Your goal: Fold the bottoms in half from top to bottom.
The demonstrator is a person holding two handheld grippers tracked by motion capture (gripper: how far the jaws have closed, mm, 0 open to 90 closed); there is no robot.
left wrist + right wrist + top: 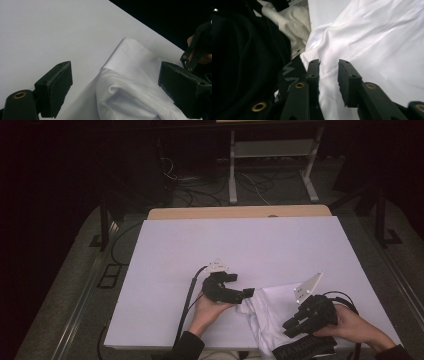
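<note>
A white mesh garment (pixel 265 307) lies crumpled at the near right of the white table top (pixel 240 240), with a black lettered band (pixel 305 351) at its near end. My left gripper (pixel 247 293) points right at the garment's left edge. In the left gripper view it (pixel 115 75) is open wide, a raised fold of the garment (pixel 125 100) lies between the jaws, and no pad touches it. My right gripper (pixel 290 327) hovers over the garment's near part. In the right gripper view its jaws (pixel 329 66) stand a little apart above the cloth (pixel 374 45), beside the black band (pixel 289 75).
A wooden table edge (pixel 240 212) shows past the white top. Behind it stand a grey metal frame (pixel 272 165) and loose cables (pixel 200 190) on the floor. Dark floor rails (pixel 75 295) run along the left side. The right gripper (pixel 197 50) shows at the edge of the left gripper view.
</note>
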